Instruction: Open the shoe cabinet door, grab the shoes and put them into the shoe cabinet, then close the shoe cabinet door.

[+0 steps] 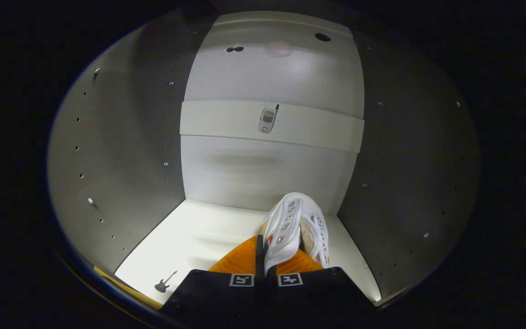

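Observation:
I am looking into the white shoe cabinet [272, 68], with its back wall ahead and side walls left and right. A white shoe [296, 224] with metal eyelets hangs toe-forward between my fingers, over the right part of the cabinet floor [199, 242]. My gripper [265, 258] is shut on the shoe's upper edge, with both fingers pressed close together on it. The shoe's opening shows to the right of the grip. Whether the sole touches the floor is hidden.
A white crossbar [226, 119] runs across the back wall with a small phone sticker [267, 119] on it. A guitar sticker [165, 282] sits on the floor near its front left corner. Rows of peg holes line the side walls [121, 146].

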`<move>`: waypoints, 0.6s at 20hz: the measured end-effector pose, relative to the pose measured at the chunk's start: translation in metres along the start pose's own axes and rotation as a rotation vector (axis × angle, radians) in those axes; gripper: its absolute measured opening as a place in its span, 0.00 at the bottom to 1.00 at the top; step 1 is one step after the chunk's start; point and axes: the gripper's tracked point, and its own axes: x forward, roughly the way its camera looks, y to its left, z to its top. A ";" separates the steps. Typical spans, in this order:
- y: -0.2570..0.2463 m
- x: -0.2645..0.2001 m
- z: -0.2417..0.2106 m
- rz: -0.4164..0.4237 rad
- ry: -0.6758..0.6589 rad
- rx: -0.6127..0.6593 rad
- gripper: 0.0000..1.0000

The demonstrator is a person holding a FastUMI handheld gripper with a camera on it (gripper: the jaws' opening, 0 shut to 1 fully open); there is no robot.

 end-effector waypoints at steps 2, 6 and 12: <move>0.003 0.007 -0.002 0.008 0.018 0.001 0.04; 0.003 0.016 -0.011 0.012 0.055 0.010 0.04; 0.011 0.018 -0.021 0.047 0.092 0.033 0.04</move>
